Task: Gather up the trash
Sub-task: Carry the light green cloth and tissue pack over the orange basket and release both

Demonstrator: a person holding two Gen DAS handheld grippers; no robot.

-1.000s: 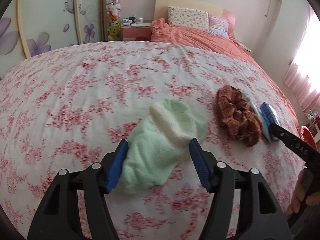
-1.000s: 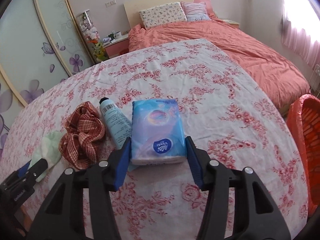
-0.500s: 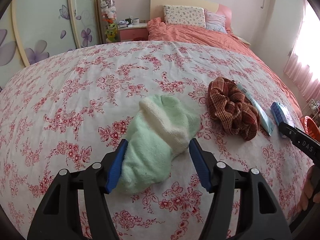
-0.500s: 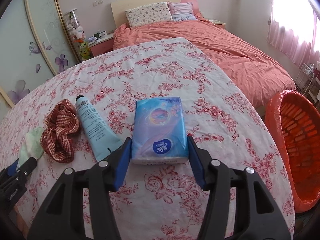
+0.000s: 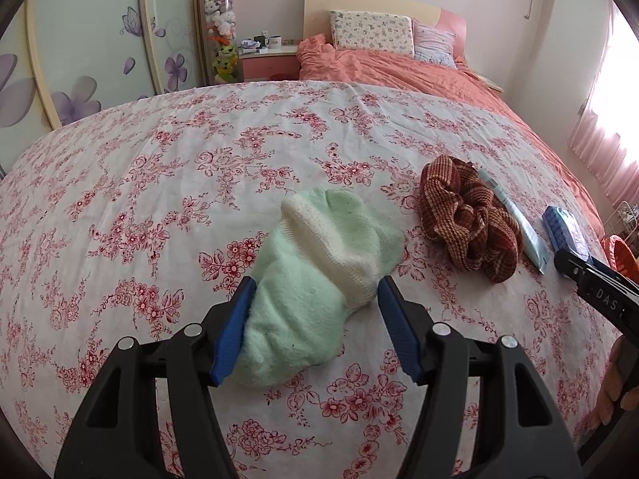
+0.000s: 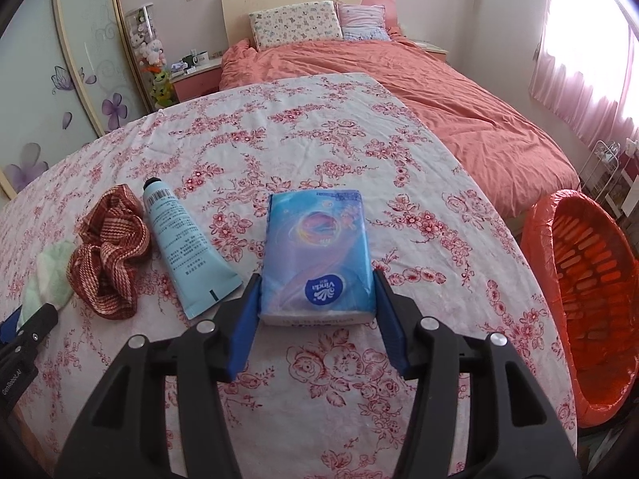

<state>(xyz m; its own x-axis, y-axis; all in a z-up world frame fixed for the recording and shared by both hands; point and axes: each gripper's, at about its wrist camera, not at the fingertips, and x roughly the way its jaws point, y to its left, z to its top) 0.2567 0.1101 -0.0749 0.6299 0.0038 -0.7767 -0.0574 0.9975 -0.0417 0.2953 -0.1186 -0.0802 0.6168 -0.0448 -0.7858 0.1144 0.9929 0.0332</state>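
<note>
L wrist view: we have the L gripper [image 5: 315,327] low over the floral bed [image 5: 159,183], fingers apart, straddling a green sock [image 5: 315,279]. L pad touches the sock's near edge; R pad looks just clear, so not gripping yet. Sock is soft, light, limp, will bunch when squeezed. We judge best hold is across the thick mid fold where cream cuff meets green, pinching deep so it can't slip out. Right of it: red cloth [image 5: 467,223], then tube [image 5: 519,223], then tissue pack [image 5: 563,227] at the R gripper's tip.

R wrist view: R gripper [image 6: 315,311] has fingers apart w/ tissue pack [image 6: 317,255] between them, near end only. Pads sit just beside its sides; can't tell if touching, no dent in wrapper. Pack is light, squashy, film looks slick. We'd take it across the short width nearer the middle, firm squeeze. Tube [image 6: 183,247] lies just left of pack, red cloth [image 6: 108,251] beside that, sock [image 6: 48,275] at far left. Orange bin [image 6: 579,279] sits off the bed's right edge, lined, prob. the drop spot.
</note>
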